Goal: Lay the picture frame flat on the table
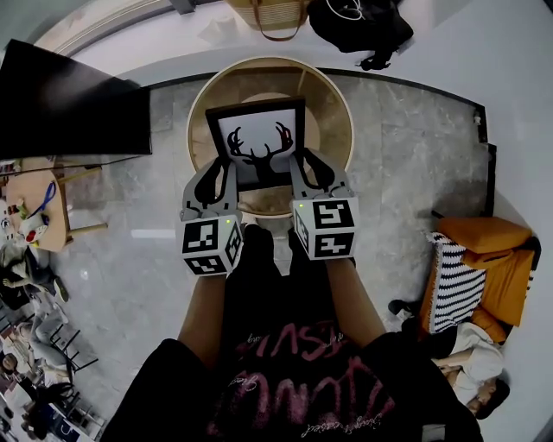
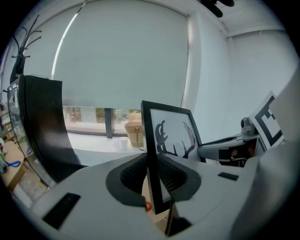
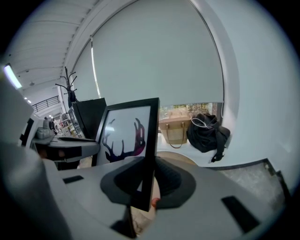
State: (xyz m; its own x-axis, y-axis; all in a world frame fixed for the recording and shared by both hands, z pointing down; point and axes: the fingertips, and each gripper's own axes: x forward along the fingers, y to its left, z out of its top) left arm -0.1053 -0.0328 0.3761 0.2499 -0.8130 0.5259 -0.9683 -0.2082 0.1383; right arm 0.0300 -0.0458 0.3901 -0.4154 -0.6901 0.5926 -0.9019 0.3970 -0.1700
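Observation:
A black picture frame (image 1: 259,142) with a dark antler print is held over the round wooden table (image 1: 339,99), its face tipped up toward the head camera. My left gripper (image 1: 223,169) is shut on the frame's left edge, and my right gripper (image 1: 302,166) is shut on its right edge. The left gripper view has the frame (image 2: 171,133) edge-on between the left gripper's (image 2: 152,177) dark pads. The right gripper view has the frame (image 3: 125,132) clamped the same way in the right gripper (image 3: 146,180). The frame's lower edge is hidden behind the jaws.
A tall black panel (image 1: 69,104) stands left of the table. A woven bag (image 1: 272,17) and a black bag (image 1: 359,24) lie on the ledge beyond. At the right are an orange seat (image 1: 488,259) and a person on the floor (image 1: 471,367).

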